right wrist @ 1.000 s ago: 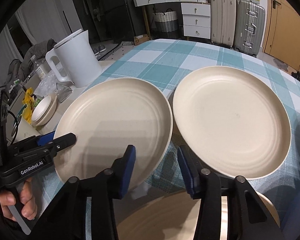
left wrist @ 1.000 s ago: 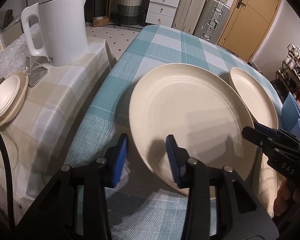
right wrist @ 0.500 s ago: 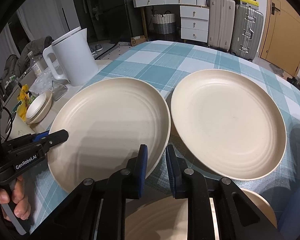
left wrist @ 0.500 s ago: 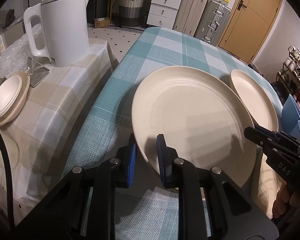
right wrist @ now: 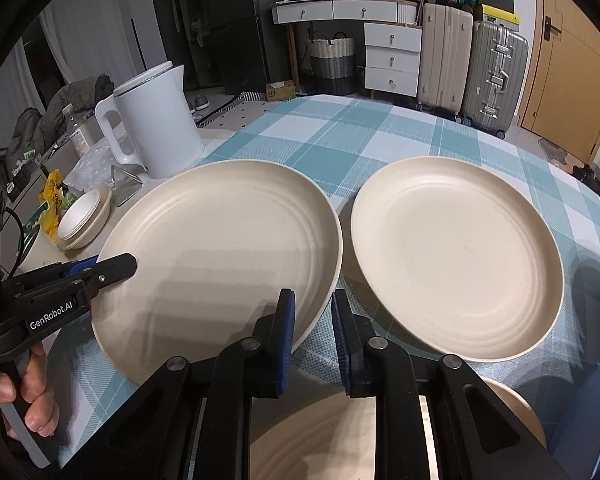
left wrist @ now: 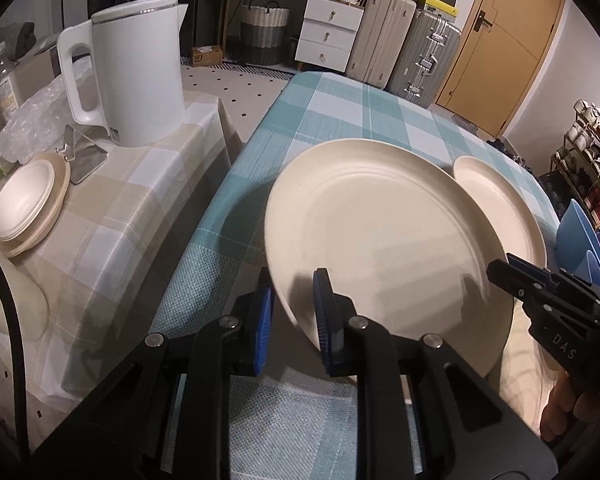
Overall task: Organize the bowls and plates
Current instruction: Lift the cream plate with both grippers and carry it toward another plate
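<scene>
Two large cream plates lie on the teal checked table. My left gripper [left wrist: 292,316] is shut on the near left rim of the left plate [left wrist: 380,248], which tilts up off the table; this plate also shows in the right wrist view [right wrist: 220,252], as does the left gripper [right wrist: 112,268]. My right gripper [right wrist: 312,328] is shut on the same plate's near right rim, and shows in the left wrist view [left wrist: 500,272]. The second plate [right wrist: 456,256] lies flat to the right. Another cream plate [right wrist: 320,440] sits below my right gripper.
A white kettle [left wrist: 136,68] stands on a beige-checked side table [left wrist: 112,216] to the left, with stacked small bowls [left wrist: 24,204] and a metal stand [left wrist: 84,152]. Blue dishes [left wrist: 580,236] sit at the right edge. Suitcases and drawers stand behind.
Both grippers closed from open onto the left plate's rim. The plate has tilted up and lifted slightly.
</scene>
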A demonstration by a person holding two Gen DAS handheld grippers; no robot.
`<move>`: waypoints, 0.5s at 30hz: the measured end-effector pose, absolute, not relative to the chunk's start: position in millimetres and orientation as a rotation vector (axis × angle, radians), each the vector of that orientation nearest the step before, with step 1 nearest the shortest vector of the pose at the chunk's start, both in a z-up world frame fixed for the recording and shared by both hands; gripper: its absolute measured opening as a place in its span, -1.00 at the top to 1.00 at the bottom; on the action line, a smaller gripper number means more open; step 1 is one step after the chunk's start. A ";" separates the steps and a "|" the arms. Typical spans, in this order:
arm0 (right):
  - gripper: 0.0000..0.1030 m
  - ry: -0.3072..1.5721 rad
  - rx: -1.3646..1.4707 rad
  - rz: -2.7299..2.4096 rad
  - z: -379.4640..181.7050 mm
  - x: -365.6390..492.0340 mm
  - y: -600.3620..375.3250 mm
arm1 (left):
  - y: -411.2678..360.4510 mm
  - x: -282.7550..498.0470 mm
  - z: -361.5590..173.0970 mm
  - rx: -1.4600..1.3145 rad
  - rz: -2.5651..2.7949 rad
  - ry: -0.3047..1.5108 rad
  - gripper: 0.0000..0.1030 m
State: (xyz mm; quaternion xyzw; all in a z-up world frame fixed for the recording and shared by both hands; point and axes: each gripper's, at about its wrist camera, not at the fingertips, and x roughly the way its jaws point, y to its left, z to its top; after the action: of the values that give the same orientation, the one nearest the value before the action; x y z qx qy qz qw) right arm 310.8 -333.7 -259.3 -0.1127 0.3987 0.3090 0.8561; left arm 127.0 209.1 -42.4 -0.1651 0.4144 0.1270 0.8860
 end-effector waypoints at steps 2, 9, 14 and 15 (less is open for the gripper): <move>0.63 0.830 -0.235 0.645 -255.4 308.7 -335.8 | 206.9 125.0 -37.8 -0.338 0.261 0.855 0.67; 0.63 0.800 -0.223 0.633 -238.9 300.4 -347.0 | 195.3 118.7 -17.6 -0.319 0.235 0.821 0.67; 0.62 0.777 -0.213 0.621 -227.2 291.5 -356.5 | 184.4 114.4 -5.1 -0.303 0.220 0.802 0.67; 0.62 0.774 -0.211 0.618 -224.9 289.6 -358.9 | 182.3 113.5 -2.5 -0.302 0.216 0.798 0.67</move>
State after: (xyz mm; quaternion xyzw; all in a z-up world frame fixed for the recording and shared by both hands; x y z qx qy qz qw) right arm 289.6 -358.9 -224.9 -0.1011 0.3705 0.2961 0.8746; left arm 113.5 182.3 -2.5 -0.1461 0.3862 0.1044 0.9048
